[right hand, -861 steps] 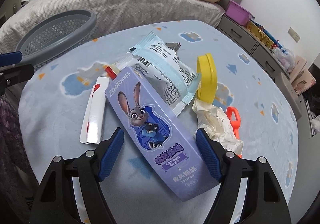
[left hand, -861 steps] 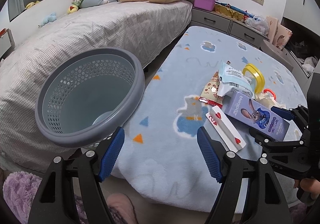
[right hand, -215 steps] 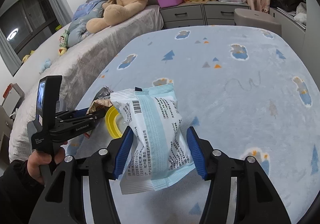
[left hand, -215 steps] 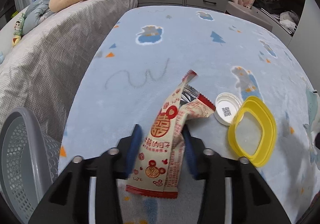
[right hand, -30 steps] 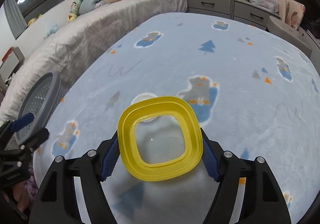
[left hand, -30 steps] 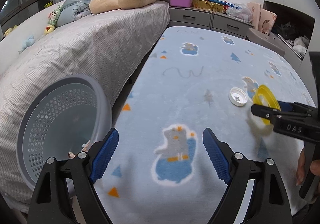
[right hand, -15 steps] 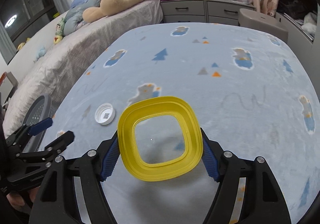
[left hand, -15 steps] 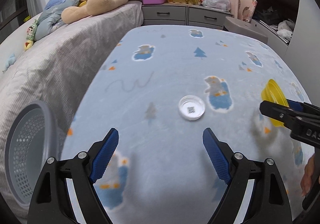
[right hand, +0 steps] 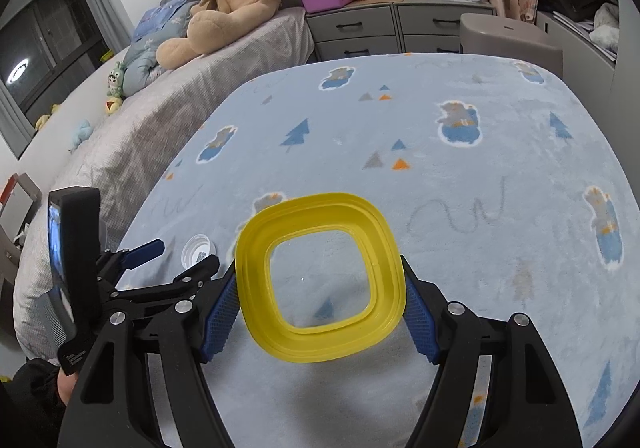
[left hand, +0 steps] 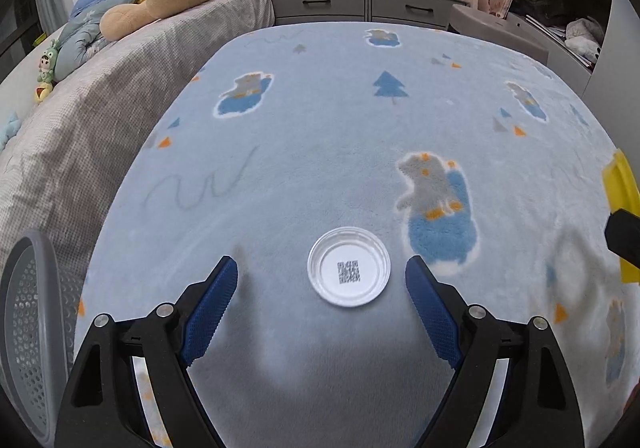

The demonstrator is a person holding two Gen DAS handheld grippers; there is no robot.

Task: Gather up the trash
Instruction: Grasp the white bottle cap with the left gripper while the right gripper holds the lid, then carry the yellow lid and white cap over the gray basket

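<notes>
The round white cap (left hand: 348,272) lies flat on the blue blanket (left hand: 320,127), just ahead of the wide-open left gripper (left hand: 321,280) and slightly right of centre; the right gripper (right hand: 320,302) clamps the yellow lid (right hand: 320,282)

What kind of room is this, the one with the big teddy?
Most likely a bedroom. A big teddy bear sits on a bed with small toys beside it, grey drawers stand against the wall, and a soft blue blanket with bears and trees covers the surface in front.
</notes>
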